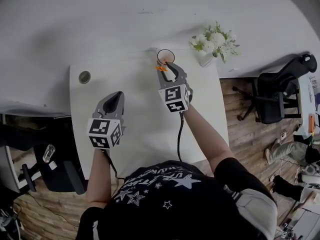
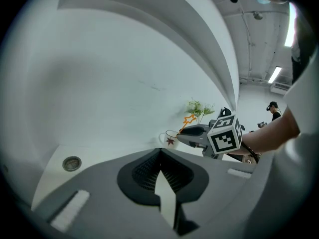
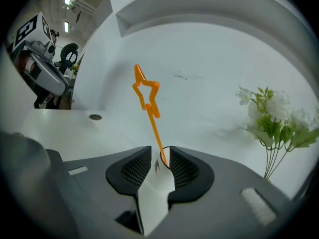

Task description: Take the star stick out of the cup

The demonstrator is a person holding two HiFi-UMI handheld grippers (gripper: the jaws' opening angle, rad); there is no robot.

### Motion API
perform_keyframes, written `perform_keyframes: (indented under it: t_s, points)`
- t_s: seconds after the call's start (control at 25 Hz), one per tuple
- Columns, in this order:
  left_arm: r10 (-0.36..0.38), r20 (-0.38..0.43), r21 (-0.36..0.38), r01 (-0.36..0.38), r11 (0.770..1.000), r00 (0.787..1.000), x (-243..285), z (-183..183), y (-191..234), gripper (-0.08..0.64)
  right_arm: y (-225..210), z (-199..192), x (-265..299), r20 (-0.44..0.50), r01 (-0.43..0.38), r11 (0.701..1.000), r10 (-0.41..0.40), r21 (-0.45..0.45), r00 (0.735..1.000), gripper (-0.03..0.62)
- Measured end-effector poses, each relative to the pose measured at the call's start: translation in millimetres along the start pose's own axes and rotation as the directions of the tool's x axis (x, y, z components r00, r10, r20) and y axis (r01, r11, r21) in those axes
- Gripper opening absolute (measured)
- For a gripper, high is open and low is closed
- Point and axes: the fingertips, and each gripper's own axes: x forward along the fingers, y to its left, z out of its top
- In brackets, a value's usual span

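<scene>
Head view: the right hand-held gripper (image 1: pixel 169 65) reaches the cup (image 1: pixel 165 57) at the far edge of the bench (image 1: pixel 140 129). The orange star stick (image 1: pixel 161 68) leans out beside its tips. The left hand-held gripper (image 1: pixel 118 95) is well apart, over the bench.

Left gripper view: its jaws are pressed together, with nothing between them.

Right gripper view: the jaws are spread. The stick stands in the cup between them, close to the right pad.

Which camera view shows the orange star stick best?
The right gripper view: the star stick stands large and sharp, its shaft running down between the jaws. The head view shows only an orange speck by the cup; the left gripper view, a tiny far star.
</scene>
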Motion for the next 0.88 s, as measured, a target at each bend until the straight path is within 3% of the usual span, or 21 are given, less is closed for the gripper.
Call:
perform_keyframes:
  t_s: [0.4, 0.88]
  points:
    - [-0.004, -0.010, -0.016, 0.004, 1.000, 1.000, 0.1, -2.9, 0.5, 0.003, -1.7, 9.9, 0.9, 0.028, 0.037, 0.999, -0.036, -0.037, 0.999, 0.037]
    - [-0.011, 0.019, 0.017, 0.011, 1.000, 1.000, -12.4, 7.9, -13.4, 0.003, -17.8, 34.1, -26.1, 0.095, 0.073, 0.997, -0.071, -0.017, 0.993, 0.034]
